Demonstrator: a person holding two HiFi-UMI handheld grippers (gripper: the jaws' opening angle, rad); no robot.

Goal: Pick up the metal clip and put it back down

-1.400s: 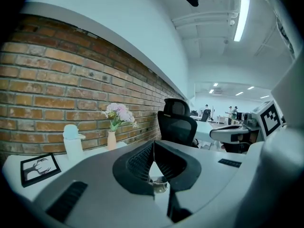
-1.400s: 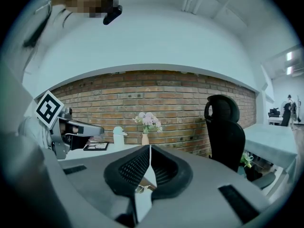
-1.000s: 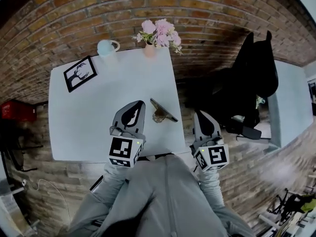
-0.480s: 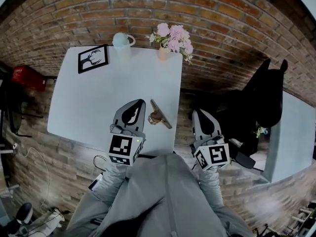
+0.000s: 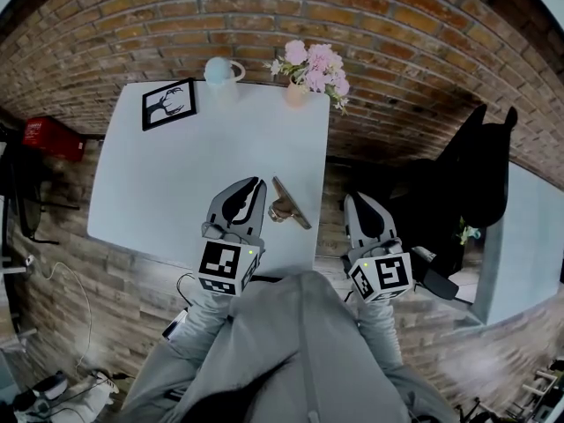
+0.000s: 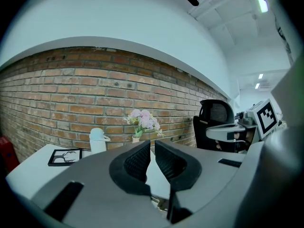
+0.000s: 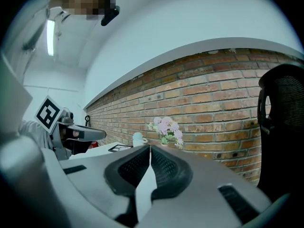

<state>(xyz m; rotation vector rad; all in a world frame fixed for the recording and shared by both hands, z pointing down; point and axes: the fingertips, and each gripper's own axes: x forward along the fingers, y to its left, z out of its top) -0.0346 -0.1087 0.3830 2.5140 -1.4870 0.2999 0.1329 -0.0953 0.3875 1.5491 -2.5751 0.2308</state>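
The metal clip point(image 5: 287, 206) lies on the white table point(image 5: 167, 183) near its front right corner, a dark flat blade with a brass-coloured part beneath. My left gripper point(image 5: 255, 184) hovers just left of the clip, shut with nothing between its jaws, and does not touch it. In the left gripper view the left gripper point(image 6: 152, 144) points at the brick wall. My right gripper point(image 5: 356, 200) is to the right of the clip, past the table's right edge, also shut and empty. Its jaws meet at the tips in the right gripper view point(image 7: 150, 149).
At the table's far edge stand a framed picture point(image 5: 169, 104), a pale blue lidded mug point(image 5: 218, 70) and a vase of pink flowers point(image 5: 313, 67). A black office chair point(image 5: 471, 170) is to the right, a red box point(image 5: 51, 137) to the left. A brick wall runs behind.
The head view has swung, so the table sits differently in the frame. Both grippers and the clip keep the same places relative to one another.
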